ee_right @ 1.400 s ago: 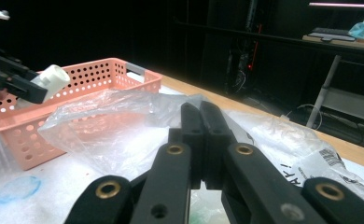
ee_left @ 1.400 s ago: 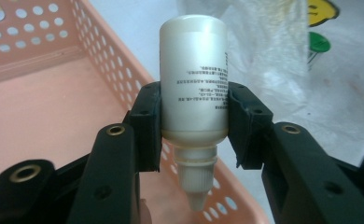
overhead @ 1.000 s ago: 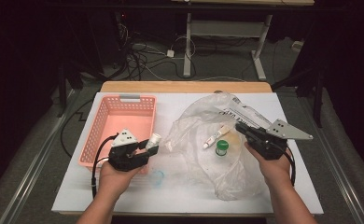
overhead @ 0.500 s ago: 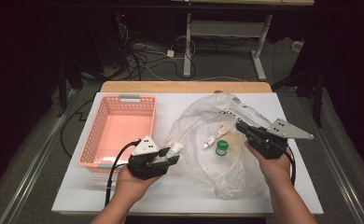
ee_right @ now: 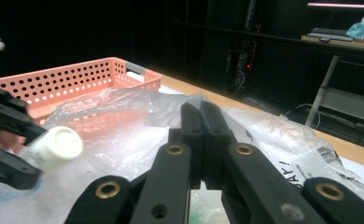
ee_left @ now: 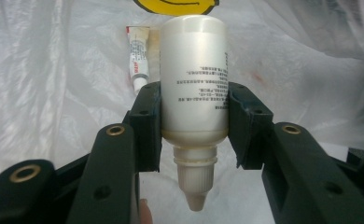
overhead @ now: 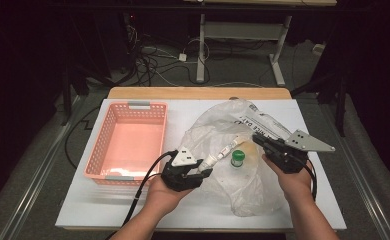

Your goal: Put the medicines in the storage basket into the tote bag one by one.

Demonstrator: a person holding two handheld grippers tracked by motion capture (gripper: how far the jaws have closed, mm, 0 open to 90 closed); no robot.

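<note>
Starting at the bench's left edge, the pink basket (overhead: 128,142) sits empty and square to the board, its near rim just beside my left hand — close enough, I judge, that anything lifted from the bag makes only a short trip to reach it.

Next comes my left gripper (overhead: 203,170), near the front edge and at the left fringe of the clear plastic bag (overhead: 223,150). In the left gripper view its jaws stand part-way in, clamped on the white plastic bottle (ee_left: 194,84) low on the body just above the shoulder, so the nozzle cap points back toward my hand and the flat base leads. I hold it low like that to keep the printed barrel from sliding, and level so it can go into or come out of the bag without snagging film.

Beyond the bottle, on the bag's middle, lies a small white tube with a red band (ee_left: 137,56), and just right of that in the high view a green-capped container (overhead: 237,159) stands upright.

At the bag's right side my right gripper (overhead: 259,139) rests with its jaws pressed fully together (ee_right: 201,140), nothing visible between them. I read it as pinning or steadying the bag's far side — so the film stays put while the left hand works.
</note>
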